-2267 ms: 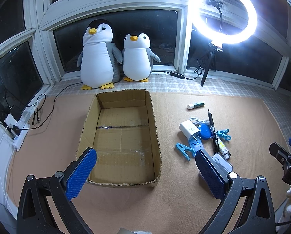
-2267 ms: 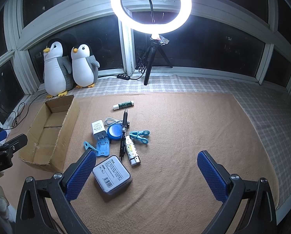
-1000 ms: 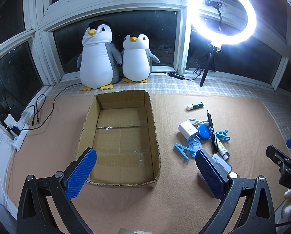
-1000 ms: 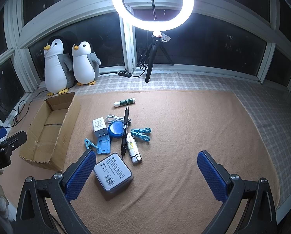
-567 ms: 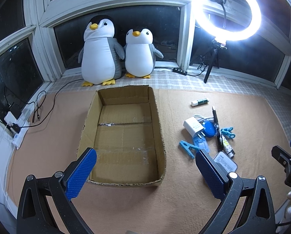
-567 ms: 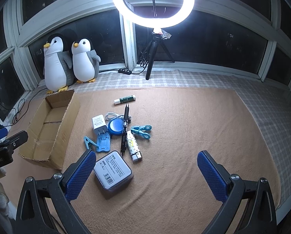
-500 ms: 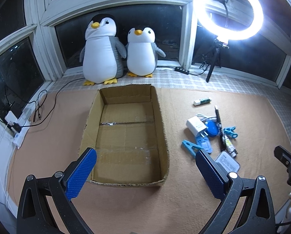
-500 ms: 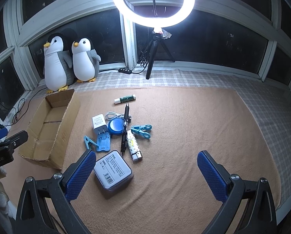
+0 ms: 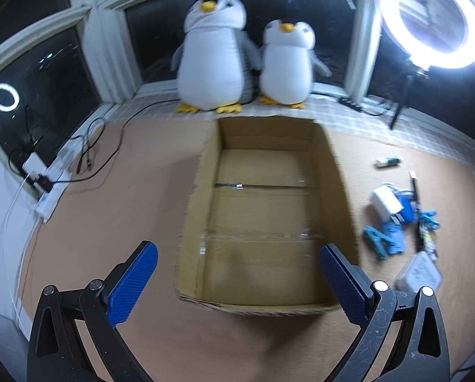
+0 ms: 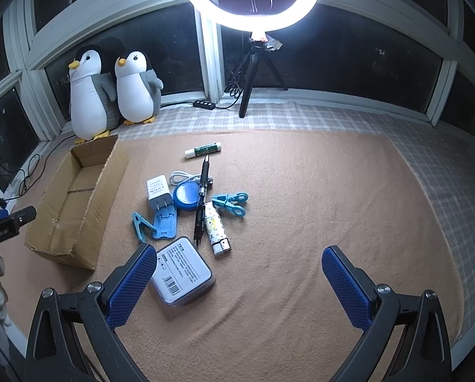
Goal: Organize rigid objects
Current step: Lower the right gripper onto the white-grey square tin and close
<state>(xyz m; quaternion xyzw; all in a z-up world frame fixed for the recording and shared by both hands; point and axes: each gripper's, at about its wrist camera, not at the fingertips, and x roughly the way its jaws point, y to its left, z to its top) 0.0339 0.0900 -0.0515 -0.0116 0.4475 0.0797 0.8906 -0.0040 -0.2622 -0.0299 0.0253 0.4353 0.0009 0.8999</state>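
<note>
An empty cardboard box [image 9: 269, 210] [image 10: 75, 197] lies open on the tan mat. To its right is a heap of small items: a white charger [image 10: 157, 191], a blue round tin [image 10: 188, 195], a black pen [image 10: 202, 197], blue clips [image 10: 229, 203], a blue phone stand [image 10: 164, 221], a patterned lighter [image 10: 216, 227], a white glue stick [image 10: 202, 150] and a grey-white case [image 10: 181, 273]. My left gripper [image 9: 237, 273] hangs open above the box's near end. Open too, my right gripper [image 10: 237, 277] holds nothing; its left finger [image 10: 131, 286] sits beside the case.
Two plush penguins [image 9: 244, 63] stand on the window ledge behind the box. A ring light on a tripod [image 10: 251, 0] stands at the back. Cables and a power strip [image 9: 43, 184] lie along the left wall. Bare mat [image 10: 317, 191] spreads right of the heap.
The left gripper has moved forward and swung left, so the box now sits centred between its fingers and looks closer. The right gripper has edged nearer to the heap. Both stayed open.
</note>
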